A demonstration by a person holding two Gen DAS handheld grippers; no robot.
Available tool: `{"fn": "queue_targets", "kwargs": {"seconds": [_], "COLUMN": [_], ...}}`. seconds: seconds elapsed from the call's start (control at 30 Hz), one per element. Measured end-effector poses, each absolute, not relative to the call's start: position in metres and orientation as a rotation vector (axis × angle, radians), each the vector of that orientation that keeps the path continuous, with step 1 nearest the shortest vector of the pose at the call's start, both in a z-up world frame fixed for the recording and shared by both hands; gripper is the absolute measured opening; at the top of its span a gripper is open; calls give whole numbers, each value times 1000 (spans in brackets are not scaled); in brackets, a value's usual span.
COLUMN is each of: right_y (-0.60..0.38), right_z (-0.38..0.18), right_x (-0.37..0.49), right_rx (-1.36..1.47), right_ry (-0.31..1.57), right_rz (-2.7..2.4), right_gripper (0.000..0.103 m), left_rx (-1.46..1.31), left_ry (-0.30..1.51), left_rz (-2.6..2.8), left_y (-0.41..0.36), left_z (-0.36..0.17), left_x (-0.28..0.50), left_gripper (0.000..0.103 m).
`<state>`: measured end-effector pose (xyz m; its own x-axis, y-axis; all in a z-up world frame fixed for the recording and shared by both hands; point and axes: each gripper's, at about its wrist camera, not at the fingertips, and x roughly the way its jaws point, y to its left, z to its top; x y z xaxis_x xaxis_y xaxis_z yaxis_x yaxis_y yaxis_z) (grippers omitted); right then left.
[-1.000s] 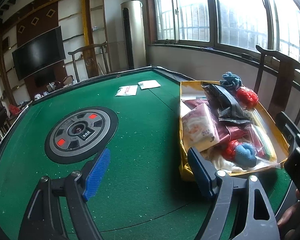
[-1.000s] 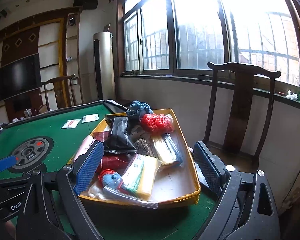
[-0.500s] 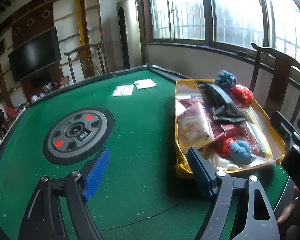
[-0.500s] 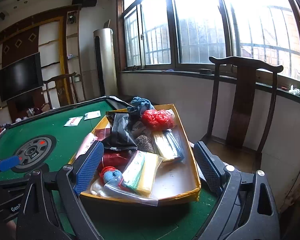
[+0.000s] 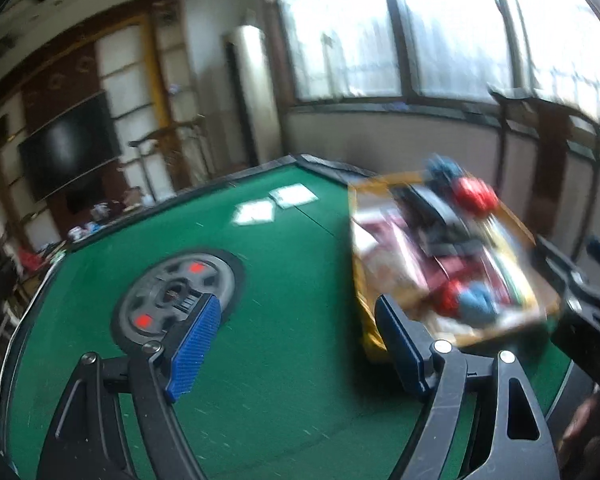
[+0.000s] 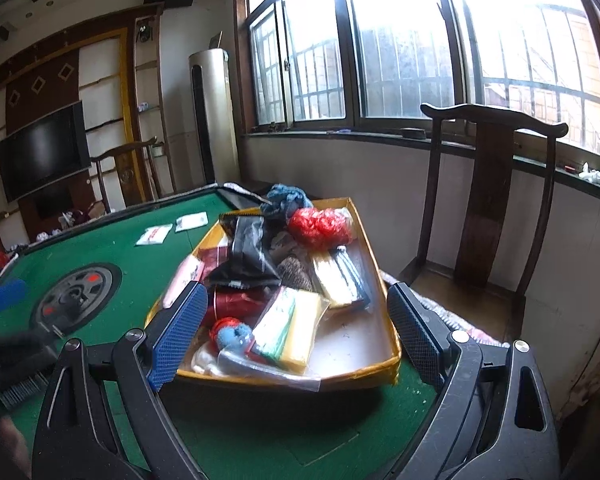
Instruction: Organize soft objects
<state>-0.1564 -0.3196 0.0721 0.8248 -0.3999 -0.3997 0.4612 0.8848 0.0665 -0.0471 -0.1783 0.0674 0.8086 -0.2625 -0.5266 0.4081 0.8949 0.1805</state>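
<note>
Right wrist: one yellow tray (image 6: 384, 248), two white packets (image 6: 153, 235) on table (image 6: 112, 240)

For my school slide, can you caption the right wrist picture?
Open right gripper hovers before a yellow tray piled with soft things on the green table.

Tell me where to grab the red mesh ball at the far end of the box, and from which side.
Take the red mesh ball across its bulging middle, coming down from above with the right claw, open now. It lies on top of the pile in the yellow box, its upper half exposed; the blue knit bundle crowds its far side.
</note>
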Motion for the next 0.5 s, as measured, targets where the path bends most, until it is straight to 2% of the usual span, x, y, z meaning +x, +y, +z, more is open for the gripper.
{"fn": "queue_targets", "kwargs": {"seconds": [0.13,0.5], "right_y": [-319,-324], "right_z": [67,64], "right_x": [-157,-158], "right_rx": [163,182], "right_ry": [403,412], "right_rz": [-465,-471], "right_gripper": [92,92], "left_rx": [348,352], "left_ry": [556,563], "left_rz": [-418,-398], "left_y": [-196,-197], "left_z": [52,50], "left_x": [-56,-59], "left_gripper": [80,80]}}
